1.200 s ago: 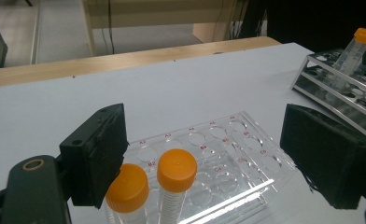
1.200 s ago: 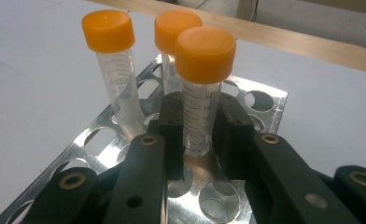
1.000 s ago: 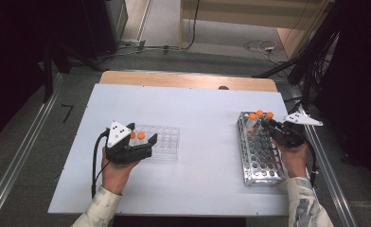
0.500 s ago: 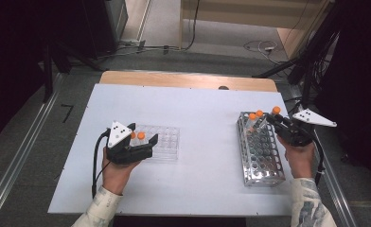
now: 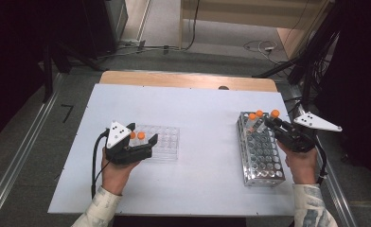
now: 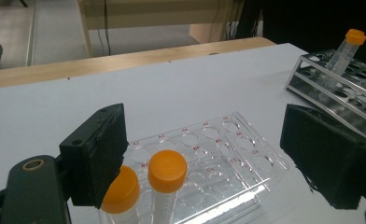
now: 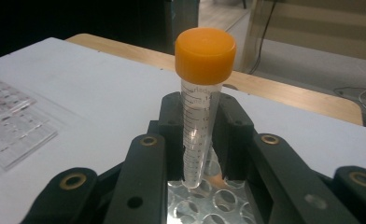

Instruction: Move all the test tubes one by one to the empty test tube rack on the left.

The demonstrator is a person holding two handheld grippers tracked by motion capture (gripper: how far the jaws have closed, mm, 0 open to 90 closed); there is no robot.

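Note:
My right gripper (image 7: pixel 200 135) is shut on a clear tube with an orange cap (image 7: pixel 204 56), held upright. The tube's tip meets a hole at the far end of the metal rack (image 7: pixel 218 200). From above, that gripper (image 5: pixel 272 122) is over the rack's (image 5: pixel 264 163) far right corner, beside two more capped tubes (image 5: pixel 255 116). My left gripper (image 6: pixel 209 144) stands open. Its jaws straddle a clear plastic well plate (image 6: pixel 228 154), and two orange-capped tubes (image 6: pixel 167 172) stand by the left jaw. In the high view it (image 5: pixel 148 142) is at the plate's (image 5: pixel 167 142) near left end.
The white table top (image 5: pixel 198 113) lies between the plate and the rack. A wooden strip (image 5: pixel 188 79) runs along the far edge. Cables (image 5: pixel 264 46) lie on the floor beyond it. A metal rail (image 5: pixel 18 156) lines the left side.
My right gripper has shifted right and tilted back at the rack's far end, taking an orange-capped tube with it. The left hand and gripper have stayed put.

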